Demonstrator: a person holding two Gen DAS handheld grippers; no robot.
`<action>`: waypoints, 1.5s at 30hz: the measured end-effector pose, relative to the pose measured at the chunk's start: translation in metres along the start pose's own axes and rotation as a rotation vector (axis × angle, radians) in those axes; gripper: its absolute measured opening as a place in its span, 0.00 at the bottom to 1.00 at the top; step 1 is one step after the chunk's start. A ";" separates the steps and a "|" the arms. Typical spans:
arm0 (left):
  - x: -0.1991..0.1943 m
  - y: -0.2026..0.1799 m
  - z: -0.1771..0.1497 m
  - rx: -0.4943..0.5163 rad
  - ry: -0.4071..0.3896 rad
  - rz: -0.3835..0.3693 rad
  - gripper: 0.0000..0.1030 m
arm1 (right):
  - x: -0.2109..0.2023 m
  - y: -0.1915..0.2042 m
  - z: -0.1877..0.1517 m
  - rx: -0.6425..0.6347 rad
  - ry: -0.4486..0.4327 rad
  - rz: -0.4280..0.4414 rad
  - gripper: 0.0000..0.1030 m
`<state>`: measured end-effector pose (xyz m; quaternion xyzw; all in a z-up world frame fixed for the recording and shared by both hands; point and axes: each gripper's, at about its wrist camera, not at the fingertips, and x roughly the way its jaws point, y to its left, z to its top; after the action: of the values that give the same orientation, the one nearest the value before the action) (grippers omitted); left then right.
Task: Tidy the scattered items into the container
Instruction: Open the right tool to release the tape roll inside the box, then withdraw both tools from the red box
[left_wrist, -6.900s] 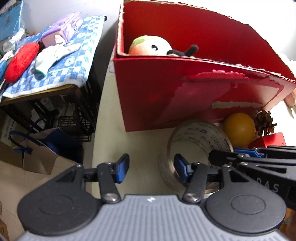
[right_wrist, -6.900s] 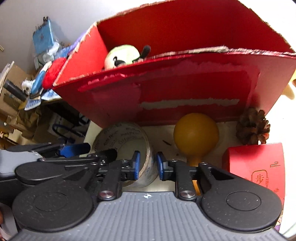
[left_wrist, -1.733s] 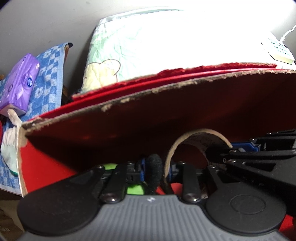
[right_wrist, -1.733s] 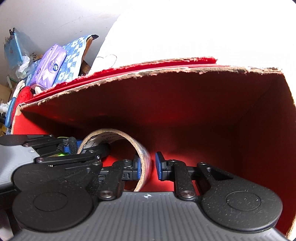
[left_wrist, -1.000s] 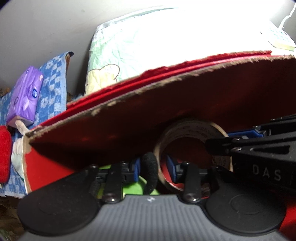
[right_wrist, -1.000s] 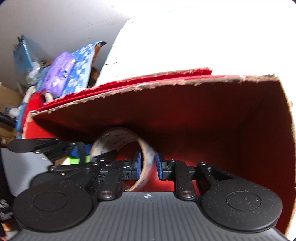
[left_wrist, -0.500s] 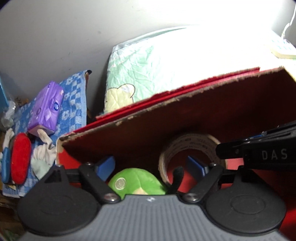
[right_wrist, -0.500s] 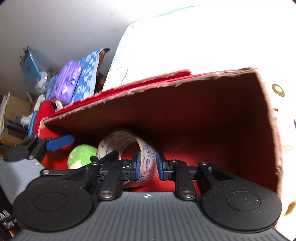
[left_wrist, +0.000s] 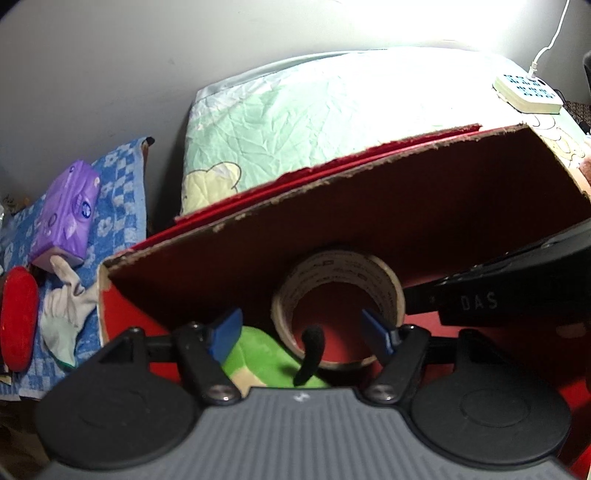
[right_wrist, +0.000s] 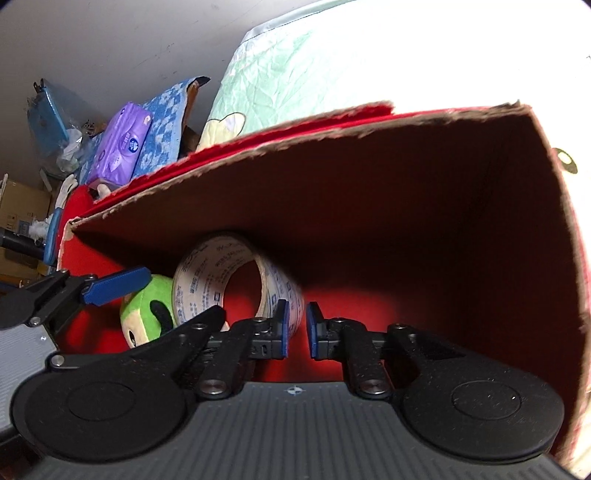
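The tape roll (left_wrist: 386, 291) stands on edge inside the red cardboard box (left_wrist: 369, 206), its hole facing me, beside a green plush toy (left_wrist: 258, 356). My left gripper (left_wrist: 301, 334) is open, its blue pads either side of the roll without touching it. My right gripper (right_wrist: 296, 328) is inside the box with its pads nearly together, and the roll's right wall (right_wrist: 286, 291) runs in between their tips. In the left wrist view the right gripper's finger (left_wrist: 424, 295) reaches that same wall. The plush toy (right_wrist: 147, 306) lies left of the roll.
Left of the box a blue checked cloth (left_wrist: 122, 206) carries a purple tissue pack (left_wrist: 66, 210), a white glove (left_wrist: 62, 314) and a red pad (left_wrist: 18, 317). Behind the box lie a pale green quilt (left_wrist: 314, 110) and a white power strip (left_wrist: 528, 92).
Both grippers carried the tape roll from the table into the red box. Within the last second my left gripper opened and let go of it, then drew back; the right stayed on it.
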<state>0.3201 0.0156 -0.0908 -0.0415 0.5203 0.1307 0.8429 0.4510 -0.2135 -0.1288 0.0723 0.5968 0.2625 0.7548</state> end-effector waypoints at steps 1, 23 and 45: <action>0.000 0.002 -0.001 -0.013 0.005 -0.016 0.71 | 0.001 0.002 -0.001 0.000 0.008 0.003 0.12; -0.011 0.006 -0.016 0.018 -0.058 -0.021 0.76 | -0.015 0.008 -0.018 0.090 -0.103 -0.077 0.21; -0.063 -0.010 -0.030 -0.127 -0.181 0.042 0.91 | -0.088 0.016 -0.055 0.013 -0.299 -0.200 0.32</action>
<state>0.2696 -0.0118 -0.0494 -0.0718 0.4334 0.1840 0.8793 0.3810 -0.2537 -0.0614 0.0556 0.4840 0.1684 0.8569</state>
